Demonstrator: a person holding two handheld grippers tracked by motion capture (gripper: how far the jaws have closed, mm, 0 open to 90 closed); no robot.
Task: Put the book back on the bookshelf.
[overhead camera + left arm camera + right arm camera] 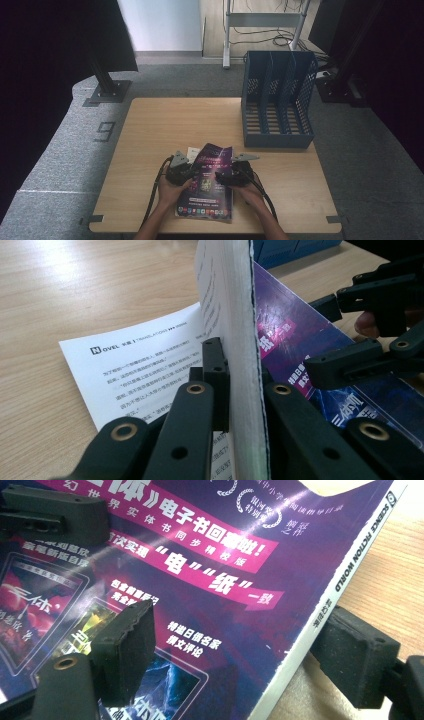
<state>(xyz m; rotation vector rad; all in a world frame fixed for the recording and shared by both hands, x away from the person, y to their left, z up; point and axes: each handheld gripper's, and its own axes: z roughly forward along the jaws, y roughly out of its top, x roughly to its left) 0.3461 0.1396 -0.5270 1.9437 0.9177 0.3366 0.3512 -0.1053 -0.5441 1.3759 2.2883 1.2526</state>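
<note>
A magazine (210,186) with a purple cover (210,580) lies near the front edge of the wooden table (165,125). My left gripper (191,173) is shut on a thick block of its pages (235,300), which stands upright between the jaws. A white printed page (135,370) lies flat on the table to the left of that block. My right gripper (240,652) is at the magazine's spine edge (345,565), open, with one pad over the cover and the other beyond the spine. It also appears across the cover as the right gripper (330,335).
A blue mesh file rack (277,100) with several upright slots stands at the table's back right. Black stands and a dark curtain flank the table at the left and the right. Bare wood stretches between the magazine and the rack.
</note>
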